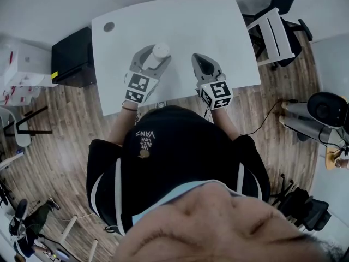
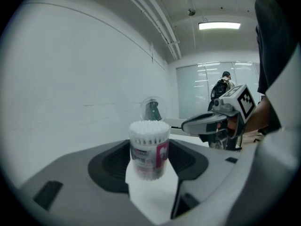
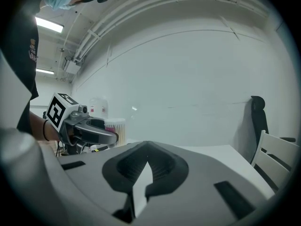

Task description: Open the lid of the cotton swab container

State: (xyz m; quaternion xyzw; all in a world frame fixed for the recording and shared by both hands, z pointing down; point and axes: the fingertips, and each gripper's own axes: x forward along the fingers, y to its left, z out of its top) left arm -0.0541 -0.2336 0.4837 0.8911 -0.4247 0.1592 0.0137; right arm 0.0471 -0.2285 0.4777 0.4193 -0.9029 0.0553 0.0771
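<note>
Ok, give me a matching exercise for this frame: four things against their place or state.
Things:
1 left claw
2 right claw
3 cotton swab container
4 chair

Place or state:
a beside the table
b shut, nothing in it
c upright between two jaws
d closed on the container

Pairs: 1-d, 2-b, 3-c, 4-a

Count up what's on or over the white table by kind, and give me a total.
Grippers: 2, the left gripper and the right gripper
Cotton swab container: 1
Total: 3
</note>
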